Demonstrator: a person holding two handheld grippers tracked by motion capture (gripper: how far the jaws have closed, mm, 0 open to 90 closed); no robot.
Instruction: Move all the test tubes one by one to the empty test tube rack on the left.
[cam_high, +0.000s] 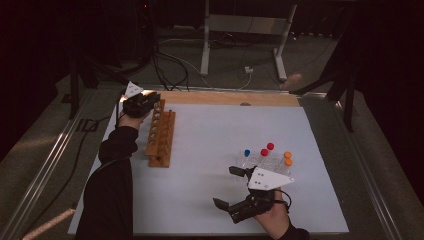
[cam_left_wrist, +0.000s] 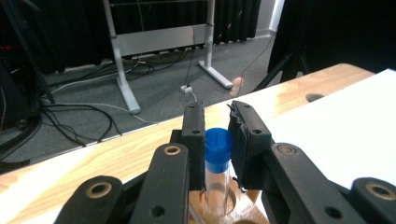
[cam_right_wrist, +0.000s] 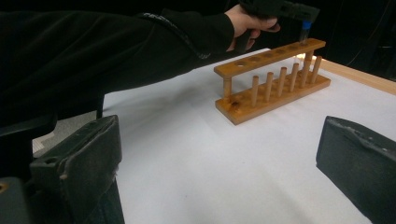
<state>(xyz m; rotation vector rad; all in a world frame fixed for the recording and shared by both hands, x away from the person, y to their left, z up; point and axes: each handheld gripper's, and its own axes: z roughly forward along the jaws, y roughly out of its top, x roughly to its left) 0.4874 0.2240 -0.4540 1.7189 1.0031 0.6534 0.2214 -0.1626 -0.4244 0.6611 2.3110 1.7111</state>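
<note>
A wooden test-tube rack (cam_high: 161, 132) stands at the left of the white table (cam_high: 215, 135). My left gripper (cam_high: 150, 98) hovers over its far end, shut on a clear tube with a blue cap (cam_left_wrist: 218, 144); the tube's lower part goes down into a rack hole (cam_left_wrist: 219, 205). From the right gripper view the same rack (cam_right_wrist: 273, 84) and blue-capped tube (cam_right_wrist: 305, 29) show under the far hand. My right gripper (cam_high: 234, 187) stands open near the front right, nothing between its jaws. Several capped tubes lie beyond it: blue (cam_high: 247, 152), red (cam_high: 267, 149), orange (cam_high: 288, 158).
A bare wooden strip (cam_high: 230, 98) runs along the table's far edge. Beyond it are floor cables (cam_high: 170, 65) and a metal stand's legs (cam_high: 242, 40). The person's dark sleeve (cam_high: 107, 190) reaches along the left side of the table.
</note>
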